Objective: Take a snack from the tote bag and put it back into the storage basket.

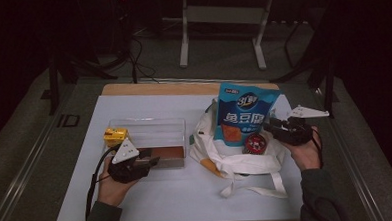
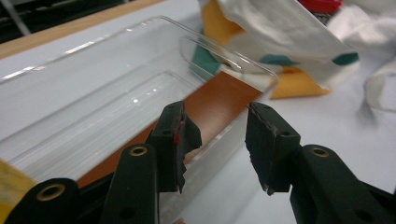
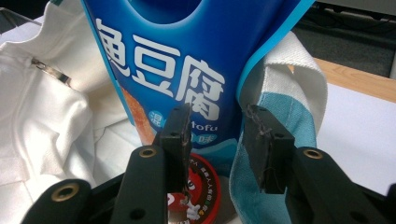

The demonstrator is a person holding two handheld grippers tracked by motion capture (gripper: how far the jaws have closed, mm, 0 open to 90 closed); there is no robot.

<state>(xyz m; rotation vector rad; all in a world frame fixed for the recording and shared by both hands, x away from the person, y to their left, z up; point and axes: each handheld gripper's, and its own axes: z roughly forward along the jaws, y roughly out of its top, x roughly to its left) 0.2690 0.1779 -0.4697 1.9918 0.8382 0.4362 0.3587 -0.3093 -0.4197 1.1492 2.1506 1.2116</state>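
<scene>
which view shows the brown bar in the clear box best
The left gripper view: the brown bar lies close up in the clear box. The high view shows it small and dim; the right gripper view faces the bag.

A: Pouch point(image 1: 247, 113) — blue, white lettering, orange patch low down. Bag point(image 1: 236, 156) — white cloth, teal and orange spots.

B: Box point(image 1: 147, 137) clear, brown slab point(image 2: 219, 105) inside. Round tin point(image 1: 255, 143) red. Carton point(image 1: 115, 136) yellow.

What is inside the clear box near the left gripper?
A flat brown slab lies on the floor of the clear box, along its near wall. Nothing else shows inside. A yellow pack stands at its left end, outside.
</scene>
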